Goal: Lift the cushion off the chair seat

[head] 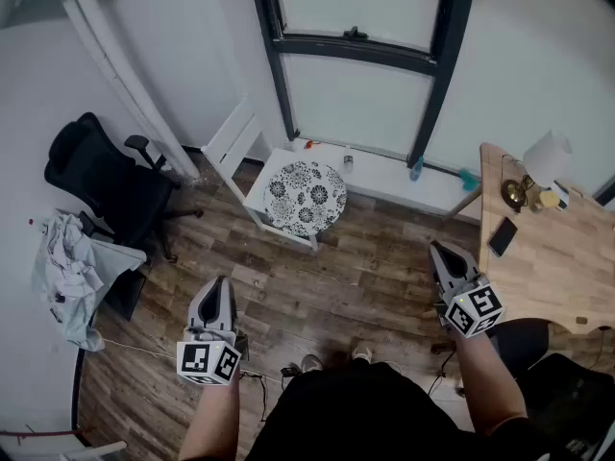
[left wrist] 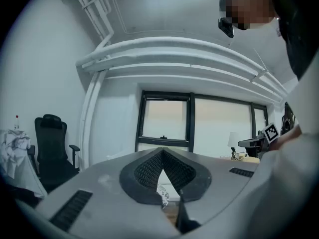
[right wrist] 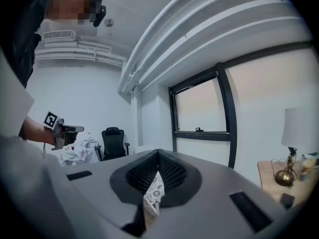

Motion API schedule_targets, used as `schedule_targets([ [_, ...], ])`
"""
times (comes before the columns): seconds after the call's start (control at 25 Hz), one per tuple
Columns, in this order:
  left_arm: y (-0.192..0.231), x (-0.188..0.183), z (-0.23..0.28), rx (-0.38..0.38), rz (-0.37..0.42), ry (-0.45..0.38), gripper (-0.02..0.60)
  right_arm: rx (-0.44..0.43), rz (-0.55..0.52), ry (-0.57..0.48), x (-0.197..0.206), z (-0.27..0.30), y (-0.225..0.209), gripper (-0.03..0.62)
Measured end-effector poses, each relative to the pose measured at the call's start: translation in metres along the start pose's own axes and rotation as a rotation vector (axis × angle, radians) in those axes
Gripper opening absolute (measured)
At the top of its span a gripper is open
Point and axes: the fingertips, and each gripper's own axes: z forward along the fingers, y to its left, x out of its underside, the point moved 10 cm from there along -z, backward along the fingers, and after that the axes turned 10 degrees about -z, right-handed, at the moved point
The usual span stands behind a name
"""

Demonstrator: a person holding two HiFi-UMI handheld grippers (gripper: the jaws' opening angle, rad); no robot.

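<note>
One black office chair (head: 101,176) stands far left. The left gripper (head: 217,286), jaws together on nothing, hangs well short of the one white chair (head: 231,137), whose seat bears the one patterned cushion (head: 306,197). The right gripper (head: 440,253) is likewise closed and empty. Seemingly an approach: they must reach the cushion's rim and open

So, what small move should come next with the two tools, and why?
Probably step forward and bring both tools toward the cushion on the white chair. The left tool and the right tool hang far from it, jaws together and empty, so nothing can be gripped yet.
</note>
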Motion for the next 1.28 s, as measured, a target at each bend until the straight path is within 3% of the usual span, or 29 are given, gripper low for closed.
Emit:
schedule_targets([
  [0.48,-0.047,0.009,0.027,-0.065,0.09,-0.026,0.005,-0.065,0.004,-0.044,0.02,-0.011,-0.05,0.011],
  [0.68,-0.059,0.016,0.028,-0.067,0.116,0.012,0.005,-0.048,0.062,-0.038,0.034,-0.014,-0.064,0.011],
  [1.28,-0.009,0.026,0.125,-0.025,0.1,0.029,0.005,0.004,0.063,0.026,0.029,0.035,-0.096,0.011],
])
